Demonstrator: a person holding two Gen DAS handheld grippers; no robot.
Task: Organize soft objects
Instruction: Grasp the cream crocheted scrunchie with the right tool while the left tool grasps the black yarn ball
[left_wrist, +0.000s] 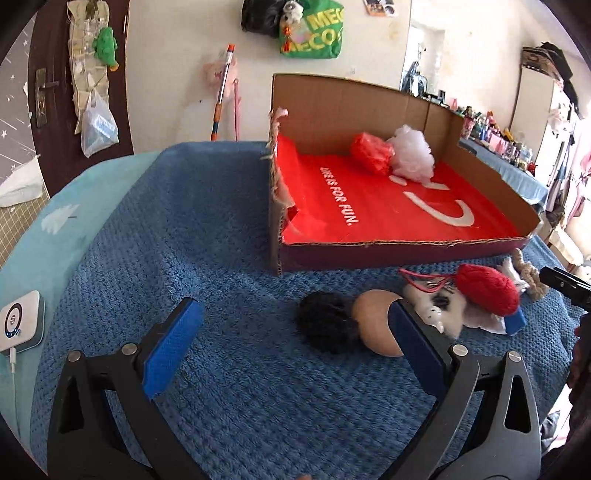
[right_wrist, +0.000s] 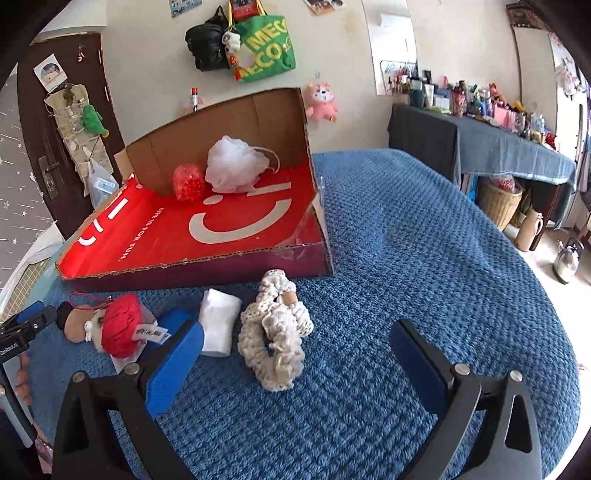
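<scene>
A: Blue blanket (right_wrist: 406, 240), spread wide, bearing everything else. Cardboard box (left_wrist: 369, 99) with red lining, standing open on it, taken as landmark.

B: Inside the box, against its back wall: white mesh puff (right_wrist: 236, 168), touching a red mesh puff (right_wrist: 189, 182).

A: Outside, just before the box's low front wall: cream knitted cord (right_wrist: 273, 332), bunched in a heap. Beside it, a folded white cloth (right_wrist: 219, 323).

B: Further along that same wall: doll with red knitted cap (left_wrist: 487, 291), tan head (left_wrist: 373, 325) and black hair (left_wrist: 327, 321), lying flat.

A: Left gripper (left_wrist: 291, 350), short of the box, jaws spread wide and bare, one blue pad in front of the doll's head.

B: Right gripper (right_wrist: 295, 354), likewise gaping, nothing clasped, cord heap seen between its pads, untouched.
</scene>
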